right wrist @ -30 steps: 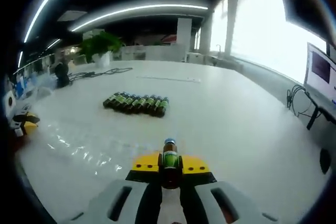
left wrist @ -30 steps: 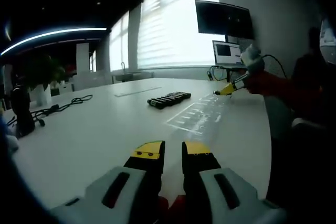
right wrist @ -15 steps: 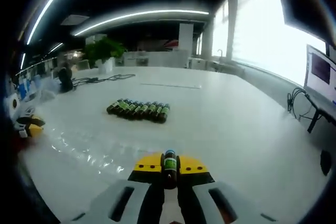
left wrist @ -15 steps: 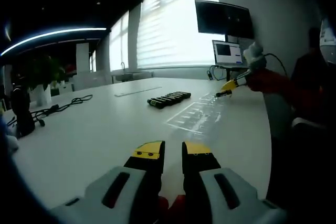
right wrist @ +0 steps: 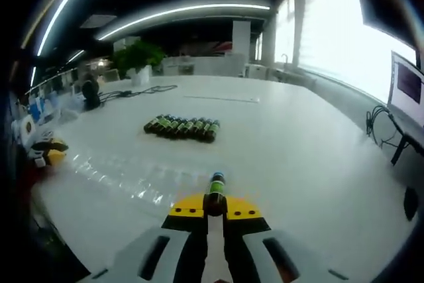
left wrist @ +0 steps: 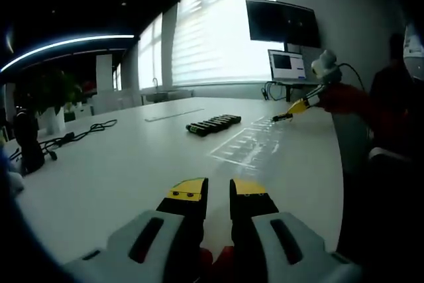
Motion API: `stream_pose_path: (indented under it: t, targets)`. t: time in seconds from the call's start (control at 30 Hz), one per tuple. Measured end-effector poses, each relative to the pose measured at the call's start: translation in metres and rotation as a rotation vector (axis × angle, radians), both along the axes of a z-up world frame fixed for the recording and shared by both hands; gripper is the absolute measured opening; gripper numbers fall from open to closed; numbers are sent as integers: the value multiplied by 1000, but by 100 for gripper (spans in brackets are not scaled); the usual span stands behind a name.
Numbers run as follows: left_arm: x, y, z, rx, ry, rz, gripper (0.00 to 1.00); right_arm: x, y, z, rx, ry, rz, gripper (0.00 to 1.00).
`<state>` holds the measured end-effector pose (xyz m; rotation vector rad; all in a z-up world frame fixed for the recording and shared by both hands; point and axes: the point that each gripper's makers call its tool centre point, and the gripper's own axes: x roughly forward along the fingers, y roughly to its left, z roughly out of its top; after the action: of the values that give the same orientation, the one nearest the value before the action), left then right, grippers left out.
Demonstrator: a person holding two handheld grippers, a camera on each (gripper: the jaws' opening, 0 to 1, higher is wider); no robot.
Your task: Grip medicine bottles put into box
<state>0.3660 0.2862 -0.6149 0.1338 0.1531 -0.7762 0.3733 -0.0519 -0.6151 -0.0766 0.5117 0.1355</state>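
Spreading across both views is a large white table (right wrist: 298, 144), and on it lies a clear plastic tray (right wrist: 122, 173), taken to be the box of the task, seen in the right gripper view to the left of and just ahead of the right gripper (right wrist: 213, 209). In the left gripper view the same tray (left wrist: 248, 145) is seen ahead and a little to the right, with the right gripper (left wrist: 286, 114) hanging over its far end. Beyond the tray a row of dark medicine bottles (right wrist: 183, 127) is laid side by side on the table, each with its long axis pointing roughly across the row. A single bottle (right wrist: 214, 193) is pinched between the right jaws, which are pressed against its sides, its long axis running forward along the jaws with the cap away from the camera. The left gripper (left wrist: 216, 193) is held low over bare table with its jaws nearly together and nothing between them. The coming move is judged to turn on the tray lying to the left of the carried bottle: the right gripper is much the nearer to it, and the bottle would probably need swinging leftward and lining up with a compartment, whose direction cannot be told through the glare.
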Motion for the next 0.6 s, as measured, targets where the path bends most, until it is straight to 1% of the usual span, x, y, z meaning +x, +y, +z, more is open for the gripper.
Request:
stream_pose_path:
  t: [0.13, 0.27, 0.33, 0.43, 0.6]
  targets:
    - [0, 0, 0, 2, 0, 0, 7, 1, 2, 0, 1, -9, 7, 5]
    - [0, 0, 0, 0, 0, -1, 7, -1, 2, -1, 3, -14, -2, 10]
    - [0, 0, 0, 1, 0, -1, 7, 0, 2, -5, -9, -12, -5, 10]
    - [0, 0, 0, 3, -1, -1, 7, 0, 3, -10, -22, 10, -2, 8]
    - [0, 0, 0, 1, 0, -1, 7, 0, 0, -8, -42, -7, -22, 7]
